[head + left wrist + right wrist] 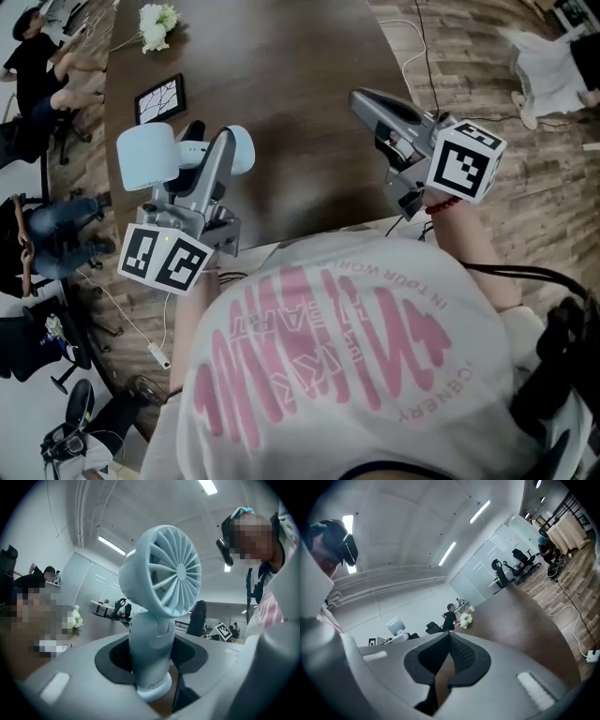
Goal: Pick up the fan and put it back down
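A pale blue hand fan [148, 155] is clamped by its handle in my left gripper [214, 155], over the near left part of the brown table [281, 84]. Its round head sticks out on one side of the jaws and its base on the other. In the left gripper view the fan [161, 583] fills the middle, its ribbed head above the left gripper [151, 653] and its foot just below the pads. Whether the foot touches the table I cannot tell. My right gripper [361, 97] is held apart at the right, shut and empty; in its own view the right gripper [449, 637] has its pads together.
A dark tablet [160, 98] lies on the table beyond the fan and a bunch of white flowers [157, 23] at the far end. People sit on chairs [37, 56] along the left side. Cables [422, 47] run over the wooden floor at the right.
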Demonstrator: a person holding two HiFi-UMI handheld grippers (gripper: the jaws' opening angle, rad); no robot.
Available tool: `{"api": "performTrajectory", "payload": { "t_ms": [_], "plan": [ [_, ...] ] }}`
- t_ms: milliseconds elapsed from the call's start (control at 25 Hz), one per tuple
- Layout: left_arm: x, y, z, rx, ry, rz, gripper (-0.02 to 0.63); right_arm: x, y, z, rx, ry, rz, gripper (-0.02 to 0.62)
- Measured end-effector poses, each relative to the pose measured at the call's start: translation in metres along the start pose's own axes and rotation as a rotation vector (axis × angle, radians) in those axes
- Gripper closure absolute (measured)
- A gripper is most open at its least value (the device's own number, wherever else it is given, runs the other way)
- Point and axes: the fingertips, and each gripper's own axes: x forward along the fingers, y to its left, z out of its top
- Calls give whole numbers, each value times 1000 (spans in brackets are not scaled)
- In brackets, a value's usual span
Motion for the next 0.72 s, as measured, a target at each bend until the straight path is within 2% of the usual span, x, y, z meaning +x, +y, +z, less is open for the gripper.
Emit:
{"api": "performTrajectory", "payload": {
  "t_ms": [200, 480, 720],
  "plan": [
    [21, 12, -1, -3, 21, -51, 388, 0, -7, -3, -40, 7, -61, 590],
    [37, 27, -1, -8, 65, -148, 388, -5, -12, -2, 14, -75, -163, 589],
    [41, 46, -3, -24, 79, -210, 388, 4, -11, -11, 44, -103, -227, 589]
  ]
}}
